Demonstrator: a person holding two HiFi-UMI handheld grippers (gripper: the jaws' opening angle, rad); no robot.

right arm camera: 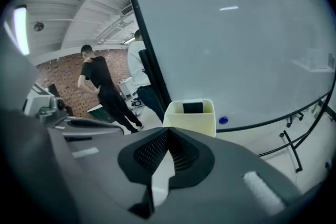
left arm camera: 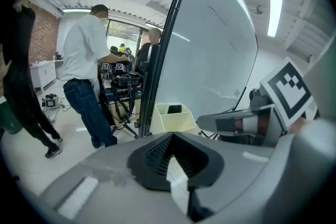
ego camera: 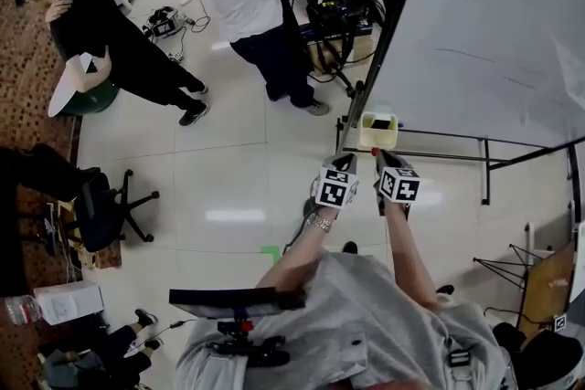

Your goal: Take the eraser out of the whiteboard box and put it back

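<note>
Left tongs (left arm camera: 170, 139) and right tongs (right arm camera: 167, 134) are both pinched closed, empty, short of the pale yellow plastic box (right arm camera: 190, 124) holding the black eraser (right arm camera: 192, 107). Extraction looks unstarted; next, one must open and reach in.

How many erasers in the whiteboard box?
1. The dark eraser sits in the pale box at the whiteboard's lower edge. The box's bottom is hidden, so another could be there.
</note>
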